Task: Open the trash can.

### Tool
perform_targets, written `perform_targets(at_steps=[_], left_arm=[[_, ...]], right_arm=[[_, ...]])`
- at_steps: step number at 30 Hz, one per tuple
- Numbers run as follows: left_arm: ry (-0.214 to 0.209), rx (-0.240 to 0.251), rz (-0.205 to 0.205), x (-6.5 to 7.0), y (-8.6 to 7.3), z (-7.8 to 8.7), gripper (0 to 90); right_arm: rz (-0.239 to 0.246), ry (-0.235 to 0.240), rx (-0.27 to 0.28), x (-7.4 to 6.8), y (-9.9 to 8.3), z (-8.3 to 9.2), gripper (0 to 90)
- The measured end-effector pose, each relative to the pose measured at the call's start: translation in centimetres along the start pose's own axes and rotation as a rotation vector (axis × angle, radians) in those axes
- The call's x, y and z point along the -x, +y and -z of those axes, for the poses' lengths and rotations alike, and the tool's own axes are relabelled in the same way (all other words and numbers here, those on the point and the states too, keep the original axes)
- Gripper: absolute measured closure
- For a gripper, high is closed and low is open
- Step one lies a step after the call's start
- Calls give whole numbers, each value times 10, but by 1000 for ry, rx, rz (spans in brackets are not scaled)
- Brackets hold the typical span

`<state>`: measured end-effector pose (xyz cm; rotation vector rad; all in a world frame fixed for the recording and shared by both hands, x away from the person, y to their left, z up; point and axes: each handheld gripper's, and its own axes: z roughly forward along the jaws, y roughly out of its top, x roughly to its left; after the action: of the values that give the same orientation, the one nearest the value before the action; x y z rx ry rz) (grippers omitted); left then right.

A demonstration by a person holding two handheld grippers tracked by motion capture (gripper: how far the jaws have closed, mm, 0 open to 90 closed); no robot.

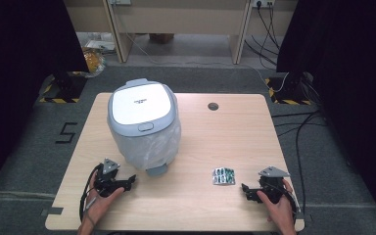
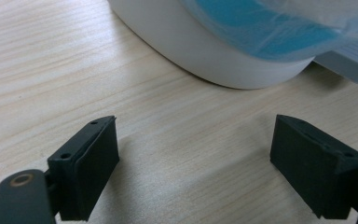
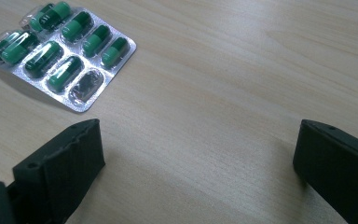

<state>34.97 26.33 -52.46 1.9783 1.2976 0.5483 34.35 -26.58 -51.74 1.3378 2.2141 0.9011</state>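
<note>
From the high view I see the lidded bin (image 1: 144, 125) with its plastic liner standing mid-table (image 1: 235, 132), the capsule blister pack (image 1: 223, 176) lying flat near my right gripper (image 1: 247, 190), handy for a pickup. In the left gripper view my left gripper (image 2: 196, 163) rests released beside the bin's base (image 2: 214, 56), likely to steady it. In the right gripper view the jaws gape empty just short of the pack (image 3: 60, 53).

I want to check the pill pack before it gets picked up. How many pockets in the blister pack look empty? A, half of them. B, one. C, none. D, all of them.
B: in the right gripper view the blister pack has green capsules in every pocket but one, the crushed foil pocket at its near corner.
</note>
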Motion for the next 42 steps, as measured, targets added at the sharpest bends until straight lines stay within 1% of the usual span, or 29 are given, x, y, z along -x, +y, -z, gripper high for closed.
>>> perform_targets(at_steps=[4, 5, 7, 8, 10, 11, 12, 13, 14, 15, 16, 17, 19, 20, 21, 23, 24, 25, 26, 27, 28, 29, 30, 31, 32, 33, 37, 41, 42], left_arm=[[-2, 1, 3, 0, 0, 0, 155], [-2, 2, 10, -1, 0, 1, 156], [-1, 11, 17, -2, 0, 1, 175], [-3, 25, 24, -2, -1, 2, 180], [-28, 52, 57, -3, -2, 5, 181], [-28, 52, 57, -3, -2, 5, 181], [-49, 70, 73, -2, -2, 7, 179], [-49, 70, 73, -2, -2, 7, 175], [-55, 75, 51, 2, -1, 10, 171], [-55, 75, 51, 2, -1, 10, 166], [-70, 87, 41, 6, 0, 14, 160], [-70, 87, 41, 6, 0, 14, 151], [-87, 97, 25, 14, 2, 18, 150], [-102, 107, 26, 19, 4, 20, 149], [-102, 107, 26, 19, 4, 20, 149], [-148, 118, 32, 27, 7, 23, 149], [-184, 122, 43, 37, 9, 25, 149], [-184, 122, 43, 37, 9, 25, 149], [-196, 125, 40, 43, 10, 26, 149], [-220, 122, 10, 56, 11, 26, 151], [-228, 120, -6, 62, 12, 25, 151], [-228, 120, -6, 62, 12, 25, 151], [-235, 119, -19, 67, 12, 25, 151], [-254, 124, -28, 75, 13, 23, 151], [-254, 124, -28, 75, 13, 23, 151], [-261, 126, -36, 78, 13, 22, 151], [-297, 145, -55, 84, 16, 18, 160], [-311, 152, -67, 88, 20, 15, 164], [-317, 153, -80, 91, 23, 11, 170]], right_arm=[[0, -1, 0, 0, 0, 0, 20], [0, -1, 0, 0, 0, 0, 19], [0, 0, 0, 0, 0, 0, 19], [1, 0, 0, 0, 0, 0, 19], [0, 0, -1, 0, 0, 0, 19], [0, 0, 0, 0, 0, 0, 19], [1, -1, 0, 0, 0, 0, 19], [1, -1, 0, 0, 0, 0, 19], [1, -1, 0, 0, 0, 0, 19], [1, -1, -1, 0, 0, 0, 19], [1, -1, -1, 0, 0, 0, 19], [0, 0, -1, 0, 0, 0, 19], [1, 0, -1, 0, 0, 0, 19], [1, 0, -1, 0, 0, 0, 19], [1, 0, -1, 0, 0, 0, 19], [0, 0, -1, 0, 0, 0, 19], [0, 0, -1, 0, 0, 0, 19], [0, 0, -1, 0, 0, 0, 19], [1, 0, -1, 0, 0, 0, 19], [0, 0, -1, 0, 0, 0, 18], [1, 0, -1, 0, 0, 0, 19], [1, 0, -1, 0, 0, 0, 19], [1, 0, -1, 0, 0, 0, 19], [1, 1, -1, 0, 0, 0, 19], [1, 1, -1, 0, 0, 0, 19], [1, 1, -1, 0, 0, 0, 19], [1, 1, -1, 0, 0, 0, 18], [1, 1, -1, 0, 0, 0, 18], [1, 1, -1, 0, 0, 0, 18]])
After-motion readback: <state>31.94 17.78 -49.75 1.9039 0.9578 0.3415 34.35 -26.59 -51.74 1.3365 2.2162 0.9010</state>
